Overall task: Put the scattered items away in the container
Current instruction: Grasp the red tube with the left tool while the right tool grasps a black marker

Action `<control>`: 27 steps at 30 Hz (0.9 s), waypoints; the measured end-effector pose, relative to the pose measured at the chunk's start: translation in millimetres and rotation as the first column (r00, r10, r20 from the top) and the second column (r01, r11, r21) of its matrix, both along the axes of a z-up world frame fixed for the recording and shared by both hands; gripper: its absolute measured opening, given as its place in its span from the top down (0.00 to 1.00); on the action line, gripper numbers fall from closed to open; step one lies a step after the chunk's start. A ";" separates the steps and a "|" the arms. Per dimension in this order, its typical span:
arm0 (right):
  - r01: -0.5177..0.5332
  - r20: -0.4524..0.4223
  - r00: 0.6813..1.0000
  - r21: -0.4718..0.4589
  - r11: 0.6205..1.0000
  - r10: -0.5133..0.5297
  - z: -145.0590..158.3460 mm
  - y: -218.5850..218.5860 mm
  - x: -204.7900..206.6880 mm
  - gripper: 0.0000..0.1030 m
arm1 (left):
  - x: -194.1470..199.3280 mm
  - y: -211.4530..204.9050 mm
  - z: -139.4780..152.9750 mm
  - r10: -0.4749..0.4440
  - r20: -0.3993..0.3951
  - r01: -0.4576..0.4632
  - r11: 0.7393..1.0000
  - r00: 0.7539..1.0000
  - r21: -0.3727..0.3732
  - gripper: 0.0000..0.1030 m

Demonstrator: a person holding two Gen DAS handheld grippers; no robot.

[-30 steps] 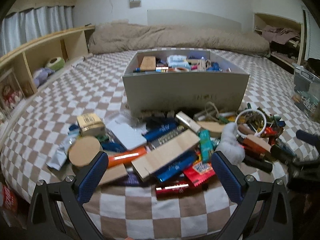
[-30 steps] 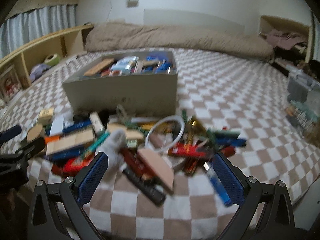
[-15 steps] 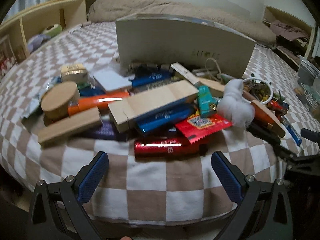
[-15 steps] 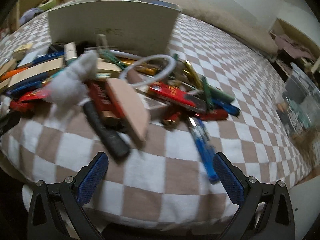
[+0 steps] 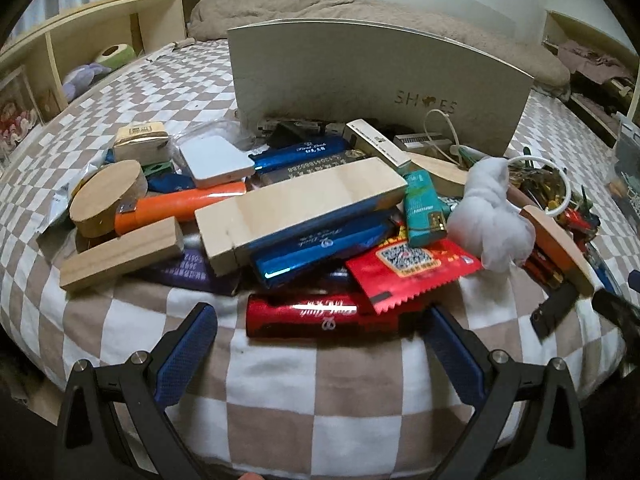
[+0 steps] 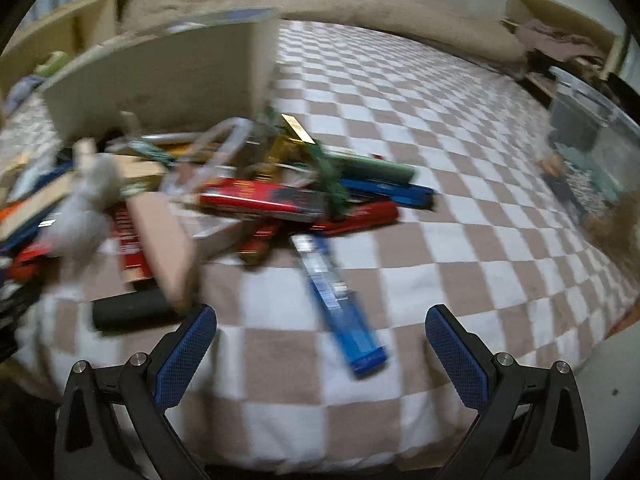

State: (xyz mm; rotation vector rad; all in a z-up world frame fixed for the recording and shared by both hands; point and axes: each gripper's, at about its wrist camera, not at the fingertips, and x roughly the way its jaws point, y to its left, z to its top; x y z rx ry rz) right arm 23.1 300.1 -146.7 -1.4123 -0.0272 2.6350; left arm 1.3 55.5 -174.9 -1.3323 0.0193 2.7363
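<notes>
Left gripper (image 5: 320, 344) is spread wide with nothing in it, a red metallic bar (image 5: 316, 316) lying just ahead between its fingers. Right gripper (image 6: 320, 344) is wide apart too, a blue pack (image 6: 340, 304) straight ahead of it. The shoe box (image 5: 376, 84) sits beyond the pile (image 5: 304, 208).

Box (image 5: 360, 80) front — "SH ES".
</notes>
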 end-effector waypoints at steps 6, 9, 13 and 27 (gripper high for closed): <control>-0.217 -0.037 0.976 -0.132 0.967 0.214 15.1 -33.8 10.9 0.00 | 2.4 -0.7 2.2 -0.023 -0.011 0.023 1.000 1.000 0.010 0.19; -0.272 -0.035 0.962 -0.205 0.940 0.270 15.8 -44.1 9.3 0.00 | 4.5 -3.1 3.3 -0.041 -0.008 0.041 0.999 0.999 0.022 0.19; -0.347 -0.032 0.934 -0.314 0.884 0.356 17.2 -58.2 6.8 0.00 | 10.7 -7.4 4.7 -0.060 -0.001 0.060 0.998 0.998 0.035 0.20; -0.323 -0.025 0.940 -0.374 0.869 0.339 0.8 -54.2 -22.8 0.00 | 17.1 -11.6 5.5 -0.067 -0.008 0.067 0.997 0.998 0.028 0.19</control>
